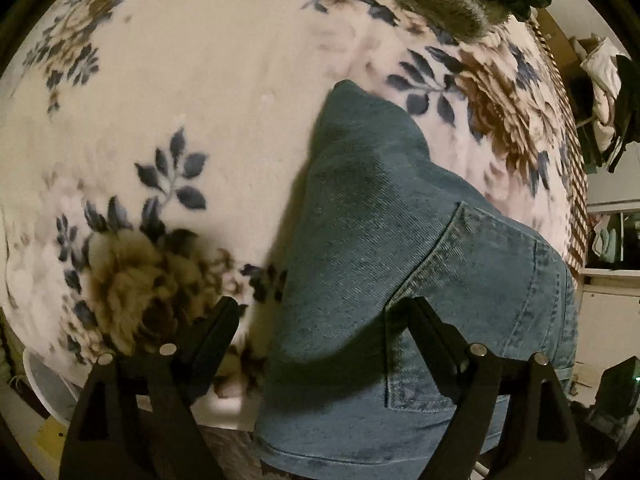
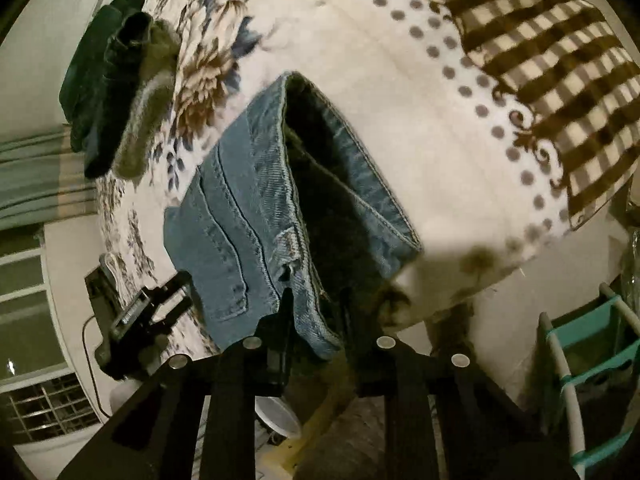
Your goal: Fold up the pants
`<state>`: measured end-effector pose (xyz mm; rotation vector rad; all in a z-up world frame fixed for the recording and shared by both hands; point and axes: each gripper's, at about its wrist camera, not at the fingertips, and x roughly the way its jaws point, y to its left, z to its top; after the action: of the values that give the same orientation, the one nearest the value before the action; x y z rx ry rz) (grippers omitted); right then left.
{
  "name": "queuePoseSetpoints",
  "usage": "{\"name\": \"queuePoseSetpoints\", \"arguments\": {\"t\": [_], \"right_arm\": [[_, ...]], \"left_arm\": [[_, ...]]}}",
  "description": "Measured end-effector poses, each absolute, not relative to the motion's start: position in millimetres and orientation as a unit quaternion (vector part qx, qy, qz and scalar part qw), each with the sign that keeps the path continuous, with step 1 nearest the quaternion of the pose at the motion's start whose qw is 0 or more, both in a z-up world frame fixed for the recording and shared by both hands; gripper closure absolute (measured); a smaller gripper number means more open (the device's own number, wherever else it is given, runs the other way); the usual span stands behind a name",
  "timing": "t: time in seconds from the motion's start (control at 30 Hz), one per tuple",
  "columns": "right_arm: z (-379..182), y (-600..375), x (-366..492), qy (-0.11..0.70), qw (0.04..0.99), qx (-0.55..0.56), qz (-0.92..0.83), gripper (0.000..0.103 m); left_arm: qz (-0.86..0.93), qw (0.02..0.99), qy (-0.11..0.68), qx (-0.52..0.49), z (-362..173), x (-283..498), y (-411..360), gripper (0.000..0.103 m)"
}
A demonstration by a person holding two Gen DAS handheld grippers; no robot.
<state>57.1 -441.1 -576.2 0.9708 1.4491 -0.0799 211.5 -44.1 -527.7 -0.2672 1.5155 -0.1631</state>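
While the left gripper (image 1: 320, 316) hangs with its fingers spread wide over the floral blanket (image 1: 224, 92), folded jeans (image 1: 380, 240) lie just right of centre, and the right gripper (image 2: 316, 300) is pinched onto their denim edge

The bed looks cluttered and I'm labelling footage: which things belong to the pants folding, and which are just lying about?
Belongs to the job:
blue jeans
left gripper
right gripper
floral blanket underneath

Just lying about:
dark green garment
checked blanket
teal rack
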Motion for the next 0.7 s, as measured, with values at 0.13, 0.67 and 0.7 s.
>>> {"name": "queuePoseSetpoints", "arguments": {"t": [0.13, 0.67, 0.7], "right_arm": [[-630.1, -441.3, 58.2, 0.685, 0.601, 0.409, -0.058, 0.055], [-607.1, -457.1, 173.3, 0.624, 0.656, 0.426, -0.010, 0.035], [-613.2, -456.0, 182.9, 0.632, 0.652, 0.419, -0.014, 0.035]], "left_arm": [[-0.071, 0.712, 0.690, -0.112, -535.4, 212.8, -47.2, 0.017], [-0.094, 0.707, 0.667, -0.217, -557.0, 311.3, -46.0, 0.067], [-0.100, 0.713, 0.662, -0.206, -557.3, 311.1, -48.7, 0.070]]}}
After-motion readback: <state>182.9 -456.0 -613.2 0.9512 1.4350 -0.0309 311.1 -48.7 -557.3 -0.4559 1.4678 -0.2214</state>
